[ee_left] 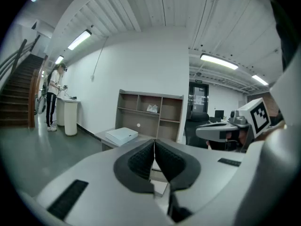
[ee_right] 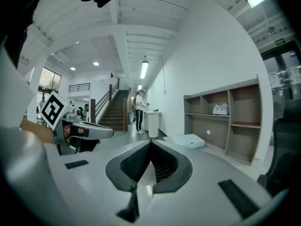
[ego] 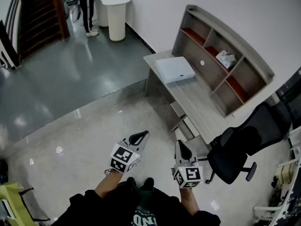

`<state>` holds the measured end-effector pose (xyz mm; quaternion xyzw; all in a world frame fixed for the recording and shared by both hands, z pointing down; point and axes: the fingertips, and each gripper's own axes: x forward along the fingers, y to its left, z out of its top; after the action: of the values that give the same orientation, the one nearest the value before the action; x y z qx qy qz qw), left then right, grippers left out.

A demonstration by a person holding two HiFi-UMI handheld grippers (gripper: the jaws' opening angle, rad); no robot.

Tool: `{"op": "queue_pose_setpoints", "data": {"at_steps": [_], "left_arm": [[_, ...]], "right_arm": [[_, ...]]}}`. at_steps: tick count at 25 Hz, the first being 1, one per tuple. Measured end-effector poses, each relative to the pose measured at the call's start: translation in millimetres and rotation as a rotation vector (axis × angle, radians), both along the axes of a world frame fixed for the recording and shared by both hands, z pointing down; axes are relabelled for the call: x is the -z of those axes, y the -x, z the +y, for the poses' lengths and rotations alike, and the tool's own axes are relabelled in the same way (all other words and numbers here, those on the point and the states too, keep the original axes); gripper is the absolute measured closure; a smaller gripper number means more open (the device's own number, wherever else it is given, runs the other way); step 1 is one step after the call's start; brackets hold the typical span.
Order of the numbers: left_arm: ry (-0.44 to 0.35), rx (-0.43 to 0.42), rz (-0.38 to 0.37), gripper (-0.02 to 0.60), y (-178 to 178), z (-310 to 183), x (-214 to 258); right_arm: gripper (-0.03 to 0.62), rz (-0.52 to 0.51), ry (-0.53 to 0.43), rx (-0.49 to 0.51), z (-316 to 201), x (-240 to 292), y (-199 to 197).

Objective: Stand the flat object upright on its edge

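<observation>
The left gripper [ego: 141, 136] and right gripper [ego: 181, 148], jaws pressed together and empty, hung above the floor [ego: 80, 135] near a black office chair [ego: 237, 152]. Well ahead, the white box [ego: 175, 69] lay flat on the desk [ego: 200, 105], before the shelf unit [ego: 235, 62].

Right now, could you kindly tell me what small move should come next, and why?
Probably a step toward the desk: the flat white box lies on its broad face there, well beyond the left hand-held gripper and the right hand-held gripper, both shut and empty.
</observation>
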<state>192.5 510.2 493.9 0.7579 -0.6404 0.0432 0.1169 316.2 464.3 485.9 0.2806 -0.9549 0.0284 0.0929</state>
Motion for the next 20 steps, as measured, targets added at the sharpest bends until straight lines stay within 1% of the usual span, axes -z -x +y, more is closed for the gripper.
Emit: {"op": "queue_pose_setpoints", "data": {"at_steps": [4,8,11,20], "left_arm": [[0.010,-0.001,0.002,0.566,-6,-1,-1],[0.018,0.008,0.008,0.566,-11,-4,-5],[0.005,0.017,0.015,0.567,-18,-7,-1],[-0.007,0.008,-0.020,0.566,-30,-15,4]], "right_arm": [[0.559,-0.061,0.016,0.022,0,8,-7],[0.559,-0.048,0.005,0.033,-3,8,-12],[0.559,-0.056,0.010,0.033,-8,11,-19],[0.559,-0.088,0.012,0.027,-19,11,-31]]}}
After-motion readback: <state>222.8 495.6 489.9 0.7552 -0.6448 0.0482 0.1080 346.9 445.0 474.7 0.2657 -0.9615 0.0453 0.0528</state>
